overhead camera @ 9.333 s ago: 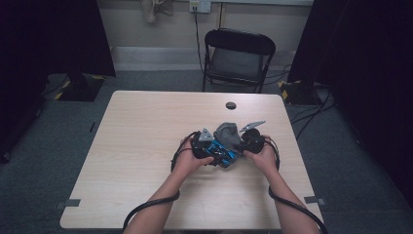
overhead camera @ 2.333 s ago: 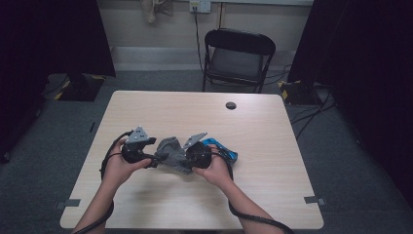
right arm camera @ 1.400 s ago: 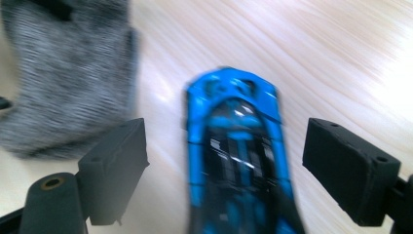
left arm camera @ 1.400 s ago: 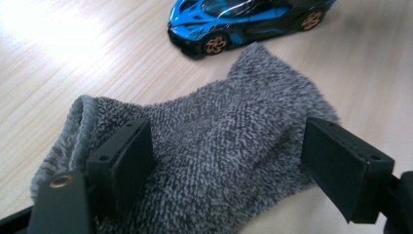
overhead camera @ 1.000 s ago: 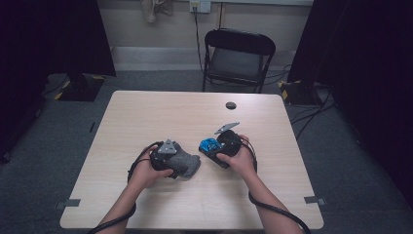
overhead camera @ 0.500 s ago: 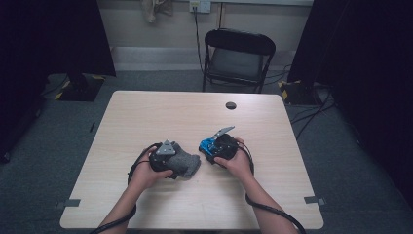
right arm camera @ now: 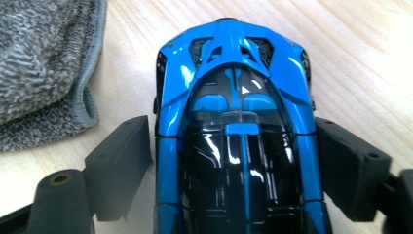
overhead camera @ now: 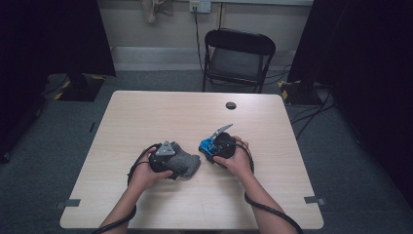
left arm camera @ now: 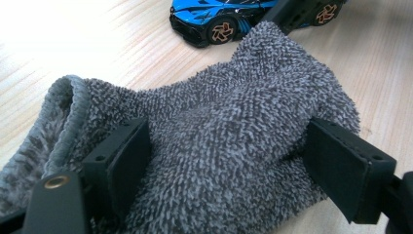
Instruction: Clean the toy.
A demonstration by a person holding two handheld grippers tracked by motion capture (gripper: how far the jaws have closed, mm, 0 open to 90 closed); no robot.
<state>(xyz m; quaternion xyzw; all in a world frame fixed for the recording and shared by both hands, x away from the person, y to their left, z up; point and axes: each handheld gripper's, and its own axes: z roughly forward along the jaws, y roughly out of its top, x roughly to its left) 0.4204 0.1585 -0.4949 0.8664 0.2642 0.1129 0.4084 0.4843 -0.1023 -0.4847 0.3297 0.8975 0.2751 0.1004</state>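
The left hand-held gripper (left arm camera: 229, 161) is clamped on a bunched grey terry cloth (left arm camera: 234, 146), its two pads (left arm camera: 124, 161) sunk into the pile on either side, and the cloth rests on the tabletop (overhead camera: 160, 117) directly under and ahead of that gripper. The right hand-held gripper (right arm camera: 234, 170) straddles a blue and black toy sports car (right arm camera: 234, 126); its jaws have just been closing with the car between them, and each pad (right arm camera: 124, 161) now sits right at a flank of the body, though whether they press yet is hard to tell. The car's nose points away from this gripper, and the hemmed edge of the cloth lies just beside it, off its left pad. The main risk, in my judgement, lies with the car: its glossy, tapered shell gives flat pads little to bite on, so a squeeze placed too far toward the narrowing cabin could pop it forward or let it twist out when lifted. It stands on free wheels, so any uneven contact, one pad arriving first, may simply roll or skid it across the smooth tabletop. On the other side, the soft cloth could slide through the grip or trail a loose fold, and if brought in to wipe with too much force it may shove the car out of the right jaws.
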